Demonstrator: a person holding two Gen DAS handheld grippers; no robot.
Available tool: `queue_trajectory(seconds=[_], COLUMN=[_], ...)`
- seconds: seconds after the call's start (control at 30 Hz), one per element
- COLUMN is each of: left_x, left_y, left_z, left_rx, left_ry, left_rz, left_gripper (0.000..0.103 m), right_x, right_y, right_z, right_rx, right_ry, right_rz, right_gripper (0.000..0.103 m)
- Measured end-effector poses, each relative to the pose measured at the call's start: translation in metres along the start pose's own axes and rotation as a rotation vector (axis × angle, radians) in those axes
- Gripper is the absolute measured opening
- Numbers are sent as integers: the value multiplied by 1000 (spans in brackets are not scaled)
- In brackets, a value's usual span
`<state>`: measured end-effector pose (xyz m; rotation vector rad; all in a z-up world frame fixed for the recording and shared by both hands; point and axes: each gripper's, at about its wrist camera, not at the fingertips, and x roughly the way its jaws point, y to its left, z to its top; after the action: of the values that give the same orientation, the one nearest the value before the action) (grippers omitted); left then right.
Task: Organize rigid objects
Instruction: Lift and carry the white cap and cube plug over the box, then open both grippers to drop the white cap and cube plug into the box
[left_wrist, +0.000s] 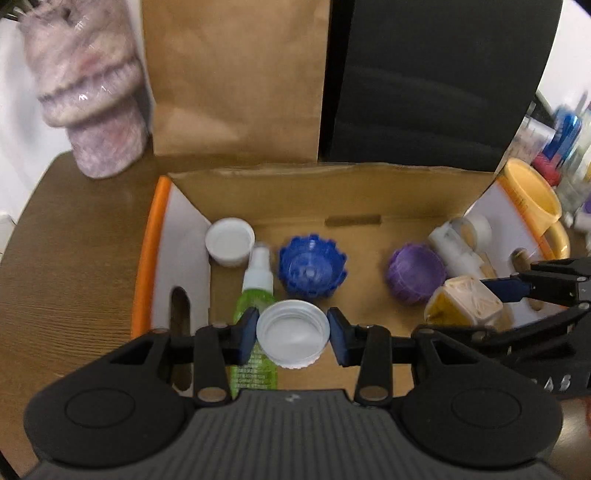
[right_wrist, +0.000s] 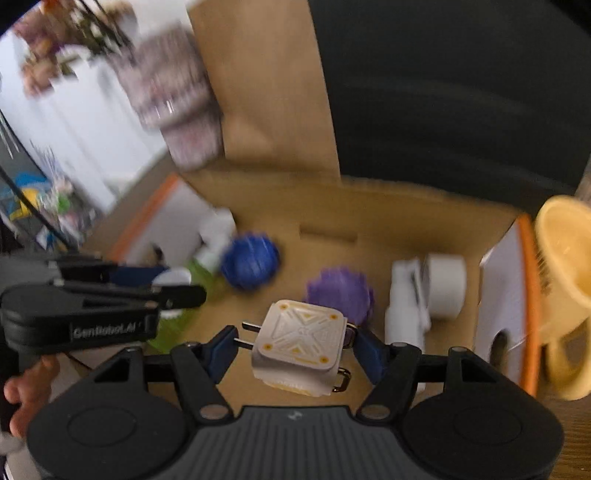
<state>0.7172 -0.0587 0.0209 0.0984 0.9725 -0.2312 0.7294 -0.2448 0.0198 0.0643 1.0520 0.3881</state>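
Left wrist view puts the white lid dead between my left gripper pads, rim up, blue pads touching it on both sides, so I read that gripper as clamped on the lid. It hangs over the near part of the cardboard tray, partly above the green spray bottle, which lies with its long axis running away from me, nozzle toward the far wall. Ahead sit a second white cap, the blue ridged lid and the purple ridged lid.

On the right wrist view my right gripper is closed around the square plug adapter; its prongs point to the left pad and a metal loop sticks out by the right pad. It hovers over bare tray floor, just short of the purple lid, with a white bottle lying to its right.

The relation that matters, as I judge it: both loads are already above the tray, the left one nearer the left wall, the right one nearer the middle. Open floor lies between the blue and purple lids and in front of them. For the white lid I would shift slightly right of the spray bottle before lowering, or it lands tilted on the bottle. The two grippers are close side by side, so I would set down one at a time.
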Motion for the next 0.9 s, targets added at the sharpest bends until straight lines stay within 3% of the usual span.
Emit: queue_trajectory(seconds=[0.07, 0.37, 0.53, 0.7, 0.9], left_x=[4, 12, 14, -15, -83], left_y=[-1, -16, -13, -7, -14], left_z=[2, 15, 12, 11, 10], left_rx=[13, 35, 18, 4, 13], left_ry=[6, 83, 101, 77, 6], left_rz=[6, -58, -10, 8, 25], left_gripper=[41, 42, 45, 46, 46], right_x=[13, 20, 8, -27, -92], right_y=[0, 1, -1, 1, 13], right_z=[-3, 2, 5, 1, -12], right_rx=[-9, -49, -38, -46, -59], right_ry=[31, 22, 7, -32, -89], right_rz=[-15, -74, -89, -98, -127], right_gripper=[68, 70, 72, 72, 73])
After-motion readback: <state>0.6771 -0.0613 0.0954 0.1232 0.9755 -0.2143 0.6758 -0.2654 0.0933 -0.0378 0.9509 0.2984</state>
